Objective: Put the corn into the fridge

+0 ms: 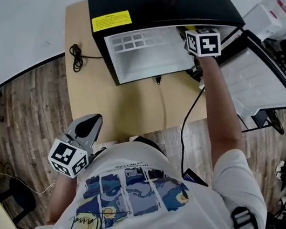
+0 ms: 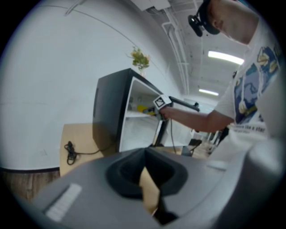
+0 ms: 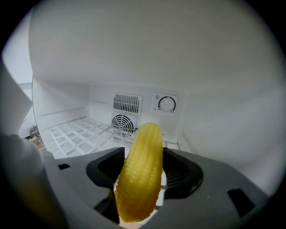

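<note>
The yellow corn (image 3: 142,165) stands upright between the jaws of my right gripper (image 3: 140,183), which is shut on it. That gripper (image 1: 199,41) reaches into the open black fridge (image 1: 151,3). The corn's tip is over the white wire shelf (image 3: 76,134), short of the back wall with its fan grille (image 3: 123,121). From the left gripper view the corn (image 2: 144,108) shows inside the fridge (image 2: 109,116). My left gripper (image 1: 89,127) hangs low beside the person's body, shut and empty (image 2: 151,197).
The fridge door (image 1: 258,82) swings open to the right. The fridge stands on a tan table (image 1: 128,103) with a coiled black cable (image 1: 76,57) at its left. A thermostat dial (image 3: 166,104) sits on the back wall. Wood floor surrounds the table.
</note>
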Tool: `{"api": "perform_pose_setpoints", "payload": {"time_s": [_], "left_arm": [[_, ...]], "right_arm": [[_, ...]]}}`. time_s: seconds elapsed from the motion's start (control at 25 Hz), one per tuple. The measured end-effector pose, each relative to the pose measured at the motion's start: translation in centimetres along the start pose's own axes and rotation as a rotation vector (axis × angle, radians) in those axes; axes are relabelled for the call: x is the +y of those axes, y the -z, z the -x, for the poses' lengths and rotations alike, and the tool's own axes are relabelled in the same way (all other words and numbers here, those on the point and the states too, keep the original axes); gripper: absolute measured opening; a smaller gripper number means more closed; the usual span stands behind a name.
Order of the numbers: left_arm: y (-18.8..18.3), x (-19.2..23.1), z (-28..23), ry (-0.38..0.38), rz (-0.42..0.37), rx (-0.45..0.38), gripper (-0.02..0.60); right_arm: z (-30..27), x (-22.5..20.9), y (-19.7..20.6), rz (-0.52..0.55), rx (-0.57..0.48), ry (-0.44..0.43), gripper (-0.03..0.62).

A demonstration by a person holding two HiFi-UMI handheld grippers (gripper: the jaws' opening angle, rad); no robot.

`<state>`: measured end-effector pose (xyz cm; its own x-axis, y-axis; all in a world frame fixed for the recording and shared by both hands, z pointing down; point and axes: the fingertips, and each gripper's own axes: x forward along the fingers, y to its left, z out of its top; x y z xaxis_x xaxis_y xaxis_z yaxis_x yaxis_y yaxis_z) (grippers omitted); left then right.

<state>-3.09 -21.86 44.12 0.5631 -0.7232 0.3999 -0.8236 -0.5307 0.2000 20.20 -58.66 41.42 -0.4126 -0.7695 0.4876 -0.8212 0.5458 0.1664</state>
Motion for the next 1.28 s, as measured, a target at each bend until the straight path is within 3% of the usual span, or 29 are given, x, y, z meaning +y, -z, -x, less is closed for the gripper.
{"api": "perform_pose_setpoints", "payload": {"time_s": [0.6, 1.28], "left_arm": [[0.7, 0.7, 1.8, 0.062, -0.013, 0.007, 0.009], [2.7, 1.7, 7.3, 0.168, -0.055, 0.004, 0.009]], "right_arm": [[3.4, -0.1, 0.3, -0.054, -0.046, 0.069, 0.255], [11.2, 4.5, 2.5, -0.121, -0.058, 0.202, 0.253]]}}
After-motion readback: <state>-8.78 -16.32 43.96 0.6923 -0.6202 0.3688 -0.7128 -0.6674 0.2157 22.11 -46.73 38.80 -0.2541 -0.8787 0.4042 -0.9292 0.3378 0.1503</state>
